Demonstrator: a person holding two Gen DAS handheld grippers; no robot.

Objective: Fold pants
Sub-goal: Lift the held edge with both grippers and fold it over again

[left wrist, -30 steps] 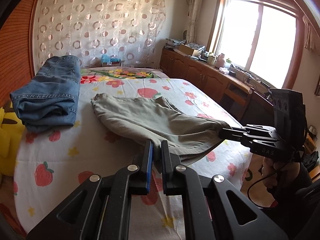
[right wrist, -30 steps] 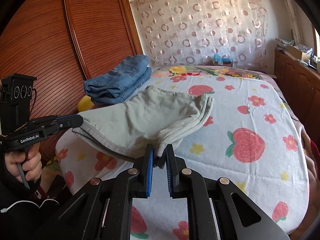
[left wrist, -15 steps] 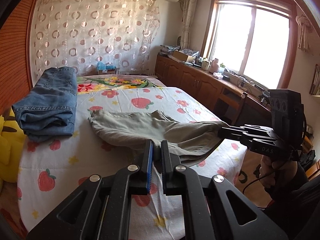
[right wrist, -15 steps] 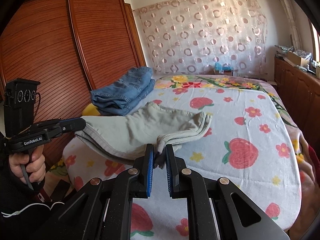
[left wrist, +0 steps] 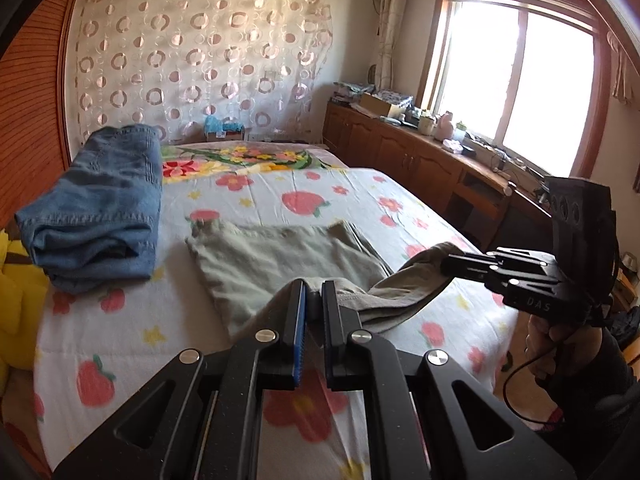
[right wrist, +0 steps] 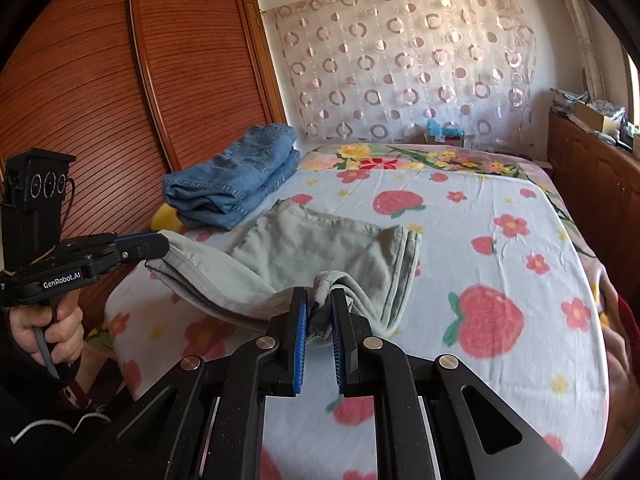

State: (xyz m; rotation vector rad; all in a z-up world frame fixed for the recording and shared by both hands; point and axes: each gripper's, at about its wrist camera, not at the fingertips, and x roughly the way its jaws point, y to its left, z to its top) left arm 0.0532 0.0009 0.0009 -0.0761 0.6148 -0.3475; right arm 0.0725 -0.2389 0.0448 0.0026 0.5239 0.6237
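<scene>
Step in hand, by look of it: carrying near edge of khaki pants over for next fold. Far half of pants lies flat on bed ahead of fingers; near edge lifted, sagging between both grips.

Left gripper: fingers narrow, pinching near edge corner. Right gripper: fingers narrow, bunched hem clamped between pads.

Next move likely: sweep both forward together, lay edge onto far edge, release.

Folded jeans beyond-left of left fingers, apart from pants.
</scene>
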